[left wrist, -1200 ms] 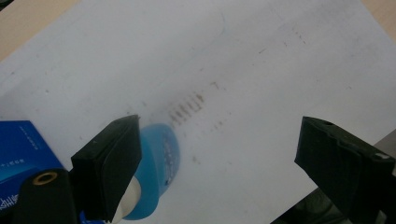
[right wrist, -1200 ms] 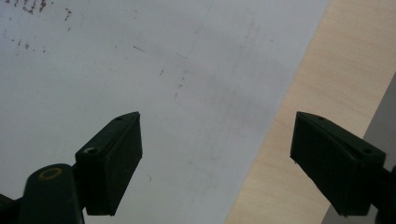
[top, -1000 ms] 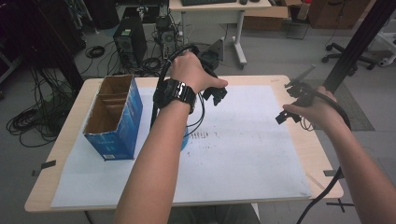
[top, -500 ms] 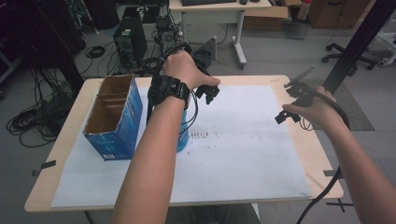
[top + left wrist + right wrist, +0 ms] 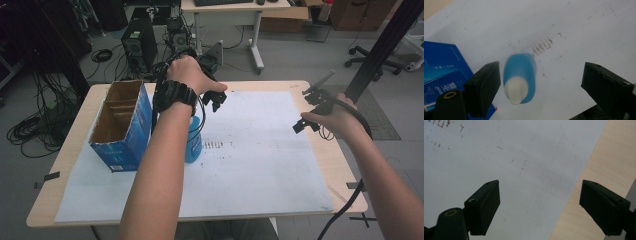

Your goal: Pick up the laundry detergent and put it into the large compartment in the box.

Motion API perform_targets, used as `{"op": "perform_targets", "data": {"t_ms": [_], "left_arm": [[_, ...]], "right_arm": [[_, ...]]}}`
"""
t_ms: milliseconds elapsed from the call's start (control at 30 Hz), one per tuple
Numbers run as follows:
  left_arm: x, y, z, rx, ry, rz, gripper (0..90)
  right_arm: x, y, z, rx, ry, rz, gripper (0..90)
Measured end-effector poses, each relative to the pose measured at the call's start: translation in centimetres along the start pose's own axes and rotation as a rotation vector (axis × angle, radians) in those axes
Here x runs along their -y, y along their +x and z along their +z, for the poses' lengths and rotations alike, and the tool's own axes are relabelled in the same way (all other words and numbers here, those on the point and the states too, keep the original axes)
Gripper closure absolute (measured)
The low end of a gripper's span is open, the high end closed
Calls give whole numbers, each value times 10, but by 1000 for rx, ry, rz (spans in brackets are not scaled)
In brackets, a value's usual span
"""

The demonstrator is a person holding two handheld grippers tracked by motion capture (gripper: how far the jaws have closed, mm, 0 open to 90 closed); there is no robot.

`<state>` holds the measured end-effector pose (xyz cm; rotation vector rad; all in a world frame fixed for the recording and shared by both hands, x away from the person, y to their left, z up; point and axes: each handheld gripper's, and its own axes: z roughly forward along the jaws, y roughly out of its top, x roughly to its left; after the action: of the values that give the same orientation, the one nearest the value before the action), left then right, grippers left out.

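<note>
While the left gripper (image 5: 539,82) hangs over the blue bottle (image 5: 520,77), its fingers are spread wide, one on each side of the white cap (image 5: 516,90), not touching it. That bottle stands upright on the white paper (image 5: 250,150) covering the counter (image 5: 75,130), just beside the blue cardboard box (image 5: 122,127). Over on the other side, the right gripper (image 5: 539,212) floats above the paper's edge with fingers apart too, nothing between them.
</note>
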<state>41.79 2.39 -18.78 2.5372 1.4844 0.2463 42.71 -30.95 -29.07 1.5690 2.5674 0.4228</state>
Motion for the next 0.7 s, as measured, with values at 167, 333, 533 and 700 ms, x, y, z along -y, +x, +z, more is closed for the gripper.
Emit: {"op": "perform_targets", "data": {"t_ms": [167,333,533,700], "left_arm": [[0,2,2,-3,14,-2,158],[2,5,5,-13,27,-4,158],[4,8,10,-22,43,-12,158],[5,11,14,-19,55,-15,158]], "right_arm": [[0,0,2,-1,3,0,171],[0,0,4,-3,7,-2,171],[1,-1,5,-5,8,0,171],[1,-1,7,-4,11,1,171]]}}
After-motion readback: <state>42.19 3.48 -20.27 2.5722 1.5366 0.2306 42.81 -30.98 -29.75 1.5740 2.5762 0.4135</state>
